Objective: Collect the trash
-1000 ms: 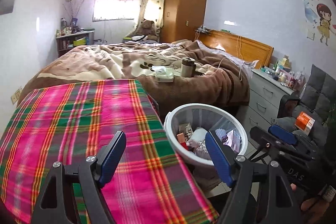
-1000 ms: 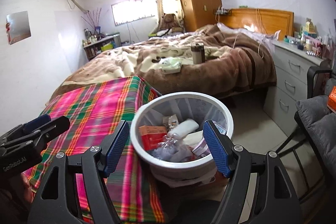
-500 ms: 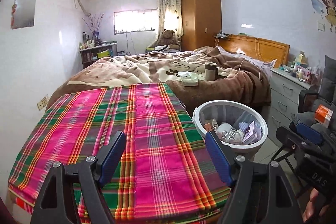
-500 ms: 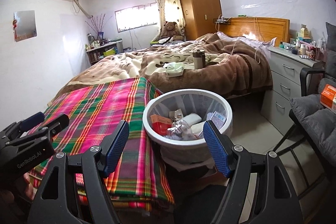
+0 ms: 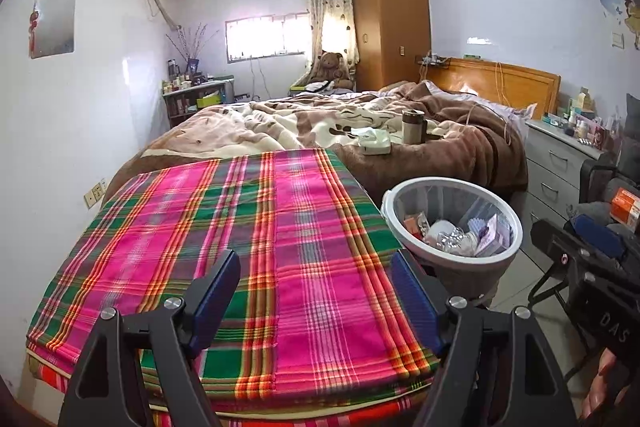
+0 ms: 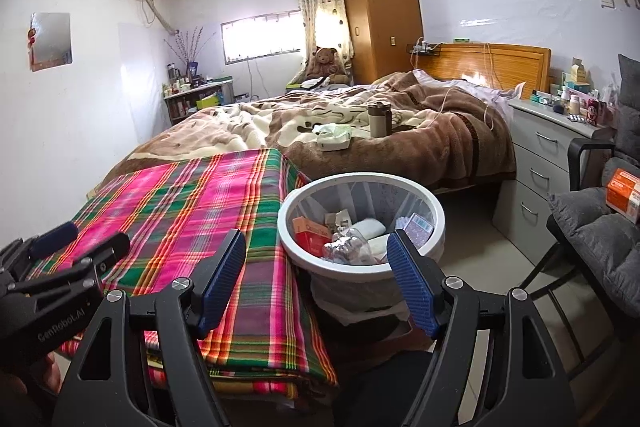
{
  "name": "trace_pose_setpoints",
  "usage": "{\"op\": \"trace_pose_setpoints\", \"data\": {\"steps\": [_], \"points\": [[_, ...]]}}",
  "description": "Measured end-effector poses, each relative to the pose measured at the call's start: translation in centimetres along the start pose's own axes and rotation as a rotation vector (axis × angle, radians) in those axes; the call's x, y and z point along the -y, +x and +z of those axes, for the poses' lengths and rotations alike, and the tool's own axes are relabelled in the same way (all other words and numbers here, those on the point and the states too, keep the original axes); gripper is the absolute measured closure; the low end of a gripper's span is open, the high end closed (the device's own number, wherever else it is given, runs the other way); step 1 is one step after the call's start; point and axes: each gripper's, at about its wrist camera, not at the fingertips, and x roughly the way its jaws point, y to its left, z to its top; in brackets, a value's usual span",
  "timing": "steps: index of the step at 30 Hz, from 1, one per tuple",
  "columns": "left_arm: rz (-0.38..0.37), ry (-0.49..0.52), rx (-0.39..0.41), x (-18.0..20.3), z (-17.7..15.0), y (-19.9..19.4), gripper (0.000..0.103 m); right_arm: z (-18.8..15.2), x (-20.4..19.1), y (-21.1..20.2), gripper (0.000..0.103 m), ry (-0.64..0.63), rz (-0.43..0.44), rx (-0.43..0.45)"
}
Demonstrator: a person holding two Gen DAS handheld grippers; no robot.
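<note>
Home bedroom: bed (image 5: pixel 360 123), wardrobe (image 5: pixel 390 19) (teddy (image 5: pixel 330 65) too).

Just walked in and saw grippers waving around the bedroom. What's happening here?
A person is collecting trash with a handheld gripper in each hand. Right now both the left gripper and the right gripper are open and empty, fingers apart, above the plaid cloth. The white bin beside it already holds boxes, wrappers and crumpled plastic. A tissue pack and a tumbler sit on the bed.
</note>
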Motion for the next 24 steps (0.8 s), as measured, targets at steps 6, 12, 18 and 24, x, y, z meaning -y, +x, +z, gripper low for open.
{"op": "trace_pose_setpoints", "data": {"steps": [6, 12, 18, 24], "points": [[-0.019, 0.011, -0.006, 0.66, -0.15, 0.03, 0.026, -0.03, 0.02, -0.02, 0.029, 0.001, -0.007, -0.006], [-0.021, 0.000, -0.009, 0.47, -0.14, 0.11, 0.026, -0.05, -0.16, 0.06, 0.029, -0.001, -0.007, -0.014], [-0.019, -0.004, -0.012, 0.33, -0.25, 0.14, 0.026, -0.05, -0.20, 0.03, 0.029, 0.000, -0.007, -0.015], [-0.019, -0.004, -0.009, 0.26, -0.30, 0.10, 0.026, -0.20, -0.29, 0.04, 0.029, 0.000, -0.009, -0.017]]}}
